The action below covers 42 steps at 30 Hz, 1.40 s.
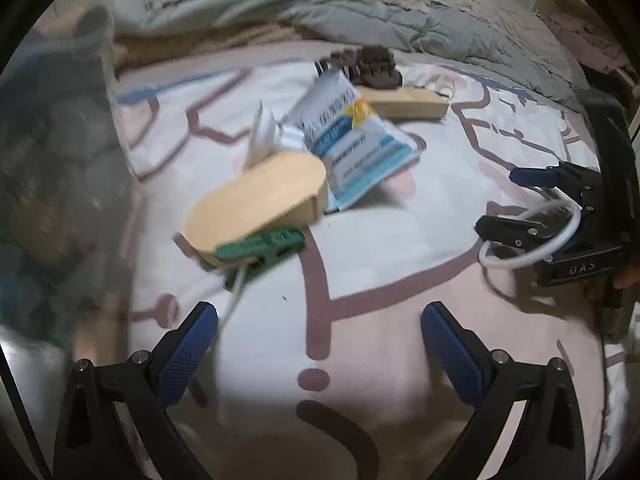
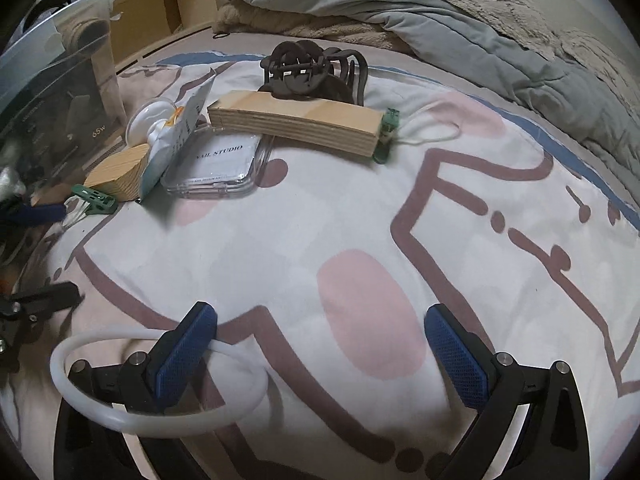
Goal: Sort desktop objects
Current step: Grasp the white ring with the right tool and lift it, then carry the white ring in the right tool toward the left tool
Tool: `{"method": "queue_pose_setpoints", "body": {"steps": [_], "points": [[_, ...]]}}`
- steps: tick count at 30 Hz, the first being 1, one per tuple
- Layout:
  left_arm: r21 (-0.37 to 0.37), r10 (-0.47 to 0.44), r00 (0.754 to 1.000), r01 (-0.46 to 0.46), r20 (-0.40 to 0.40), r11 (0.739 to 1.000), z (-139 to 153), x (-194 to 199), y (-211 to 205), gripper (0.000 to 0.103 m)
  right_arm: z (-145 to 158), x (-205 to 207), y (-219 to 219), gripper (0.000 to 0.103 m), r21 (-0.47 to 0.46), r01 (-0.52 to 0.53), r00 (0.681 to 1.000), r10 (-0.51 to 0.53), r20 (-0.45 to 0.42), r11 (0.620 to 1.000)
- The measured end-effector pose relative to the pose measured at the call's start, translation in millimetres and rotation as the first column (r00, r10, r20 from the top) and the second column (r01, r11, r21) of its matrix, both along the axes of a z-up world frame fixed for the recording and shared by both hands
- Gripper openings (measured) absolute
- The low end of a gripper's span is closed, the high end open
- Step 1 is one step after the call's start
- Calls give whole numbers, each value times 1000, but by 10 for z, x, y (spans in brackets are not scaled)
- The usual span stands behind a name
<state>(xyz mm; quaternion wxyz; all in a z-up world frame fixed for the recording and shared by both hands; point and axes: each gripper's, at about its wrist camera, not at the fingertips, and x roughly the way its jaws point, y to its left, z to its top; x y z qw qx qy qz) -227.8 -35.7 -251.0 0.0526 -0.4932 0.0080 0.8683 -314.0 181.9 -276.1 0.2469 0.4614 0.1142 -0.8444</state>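
My left gripper (image 1: 320,320) is open over the patterned bedsheet (image 1: 372,240), nothing between its fingers. Ahead of it lie an oval wooden piece (image 1: 256,196) with a green clip (image 1: 260,244), a blue-white packet (image 1: 352,140), a white suction cup (image 1: 264,132), a wooden block (image 1: 404,102) and a dark hair claw (image 1: 372,66). My right gripper (image 2: 320,316) is open; a white ring (image 2: 160,424) hangs looped around its left finger. The right wrist view also shows a clear phone case (image 2: 218,168), the wooden block (image 2: 296,120) and the hair claw (image 2: 308,68).
A clear plastic bin (image 2: 60,100) stands at the left. A grey quilt (image 2: 460,40) is heaped along the back. A second green clip (image 2: 388,128) with a white cord sits at the block's right end. A wooden shelf (image 2: 168,8) rises behind the bin.
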Motion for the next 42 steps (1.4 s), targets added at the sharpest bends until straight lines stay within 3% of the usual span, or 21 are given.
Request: {"method": "queue_pose_setpoints", "body": {"steps": [3, 7, 12, 18, 24, 27, 32, 38, 42], "points": [[58, -2, 1000, 0, 30, 998, -24, -15, -46, 103, -9, -5, -2, 103, -4, 2, 1000, -2, -5, 1000], [116, -77, 995, 69, 66, 991, -20, 21, 13, 103, -18, -21, -3, 103, -9, 3, 1000, -3, -8, 1000], [39, -144, 988, 142, 58, 989, -43, 110, 187, 103, -23, -3, 24, 103, -19, 4, 1000, -4, -16, 1000], [51, -114, 993, 114, 3, 992, 74, 68, 175, 103, -20, -7, 27, 103, -26, 5, 1000, -6, -17, 1000], [2, -44, 999, 44, -1, 999, 37, -14, 53, 103, -25, 0, 25, 103, -26, 5, 1000, -6, -18, 1000], [-41, 13, 999, -14, -48, 999, 74, -67, -20, 103, -27, 1, 27, 103, -27, 5, 1000, -6, -18, 1000], [-53, 19, 999, -21, -40, 998, 7, -154, -50, 103, -27, -5, 35, 103, -33, 5, 1000, -5, -14, 999], [-19, 30, 999, -30, -31, 999, -61, -227, -83, 103, 16, -34, 79, 103, -65, 7, 1000, -6, 9, 998], [17, 38, 999, -38, -18, 999, -100, -251, -98, 103, 130, -83, 184, 103, -155, 39, 998, -30, 59, 987]]}}
